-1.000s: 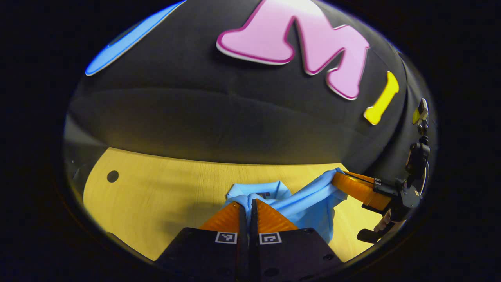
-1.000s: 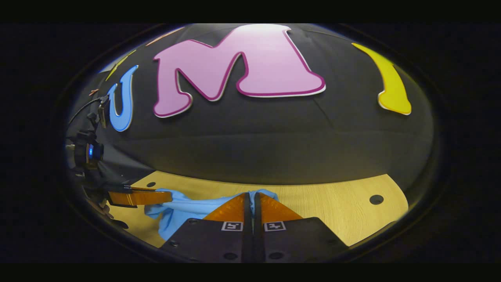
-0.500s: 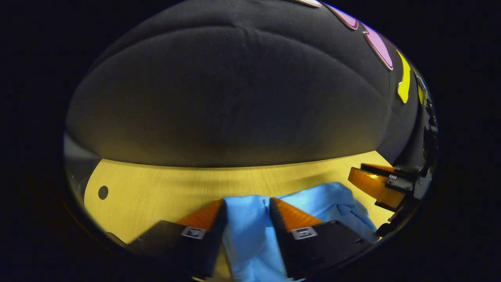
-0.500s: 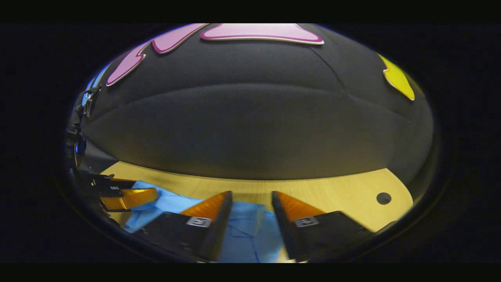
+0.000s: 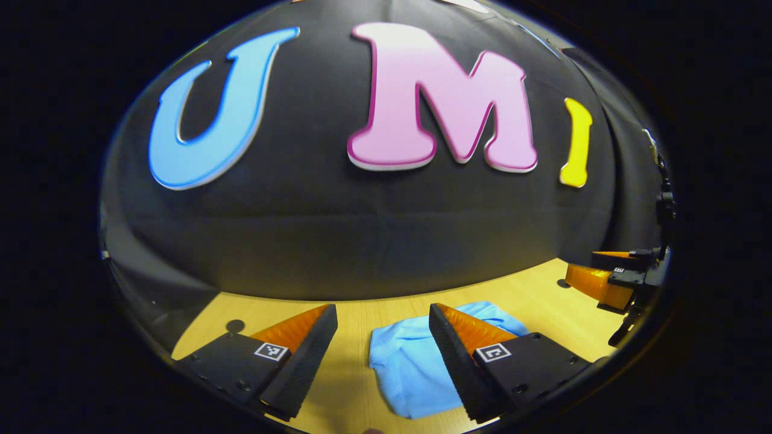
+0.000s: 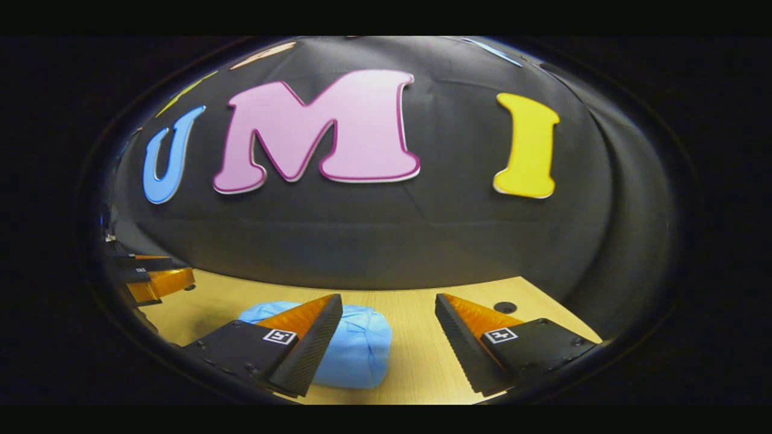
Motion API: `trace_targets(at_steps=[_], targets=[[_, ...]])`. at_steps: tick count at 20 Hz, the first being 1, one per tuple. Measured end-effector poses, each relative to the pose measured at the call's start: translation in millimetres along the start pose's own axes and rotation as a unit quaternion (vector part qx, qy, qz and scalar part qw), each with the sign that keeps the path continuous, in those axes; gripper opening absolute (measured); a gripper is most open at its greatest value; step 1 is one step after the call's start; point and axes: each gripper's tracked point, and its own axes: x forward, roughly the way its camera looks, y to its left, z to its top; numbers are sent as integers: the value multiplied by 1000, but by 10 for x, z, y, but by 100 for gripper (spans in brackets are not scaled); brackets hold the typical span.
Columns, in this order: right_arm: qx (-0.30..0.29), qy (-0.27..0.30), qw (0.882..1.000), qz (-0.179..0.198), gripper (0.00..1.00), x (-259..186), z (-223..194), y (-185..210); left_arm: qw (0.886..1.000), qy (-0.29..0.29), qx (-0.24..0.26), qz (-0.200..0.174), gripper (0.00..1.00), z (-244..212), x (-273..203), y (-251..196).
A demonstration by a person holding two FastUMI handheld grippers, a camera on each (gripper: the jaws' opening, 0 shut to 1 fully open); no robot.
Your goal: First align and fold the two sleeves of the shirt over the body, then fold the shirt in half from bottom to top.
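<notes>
The light blue shirt (image 5: 416,361) lies folded into a small bundle on the wooden table (image 5: 350,316). My left gripper (image 5: 383,313) stands open above the table, with the bundle showing between and behind its fingers, untouched. In the right gripper view the shirt (image 6: 359,346) sits left of centre, partly behind the left finger. My right gripper (image 6: 389,301) is open too, holding nothing. The right gripper (image 5: 606,277) also appears at the far right edge of the left gripper view. At the left edge of the right gripper view the left gripper (image 6: 154,277) shows.
The black cloth wall (image 5: 374,235) rises right behind the table's far edge. Round holes mark the tabletop: one (image 5: 235,326) at the left in the left gripper view, another (image 6: 505,307) at the right in the right gripper view.
Both grippers held the shirt a second ago, then opened and let it go. They have since pulled back and up, leaving the folded bundle lying on the table.
</notes>
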Motion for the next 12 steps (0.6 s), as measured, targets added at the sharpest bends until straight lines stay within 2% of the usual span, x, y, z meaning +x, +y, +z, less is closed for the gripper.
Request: trace_targets(at_steps=[7,8,9,12], targets=[[-3,-40,999,-13,96,-1695,709,-78,999,-45,0,-15,97,504,-1885,-171],[-4,-43,999,-13,91,-1921,788,-69,999,-50,-1,-18,97,549,-2150,-238],[-7,-48,999,-13,96,-2145,859,-63,998,-54,-4,-23,97,571,-2413,-297],[-14,-63,998,-9,96,-2808,1027,-3,997,-64,-18,-35,97,671,-3126,-440]])
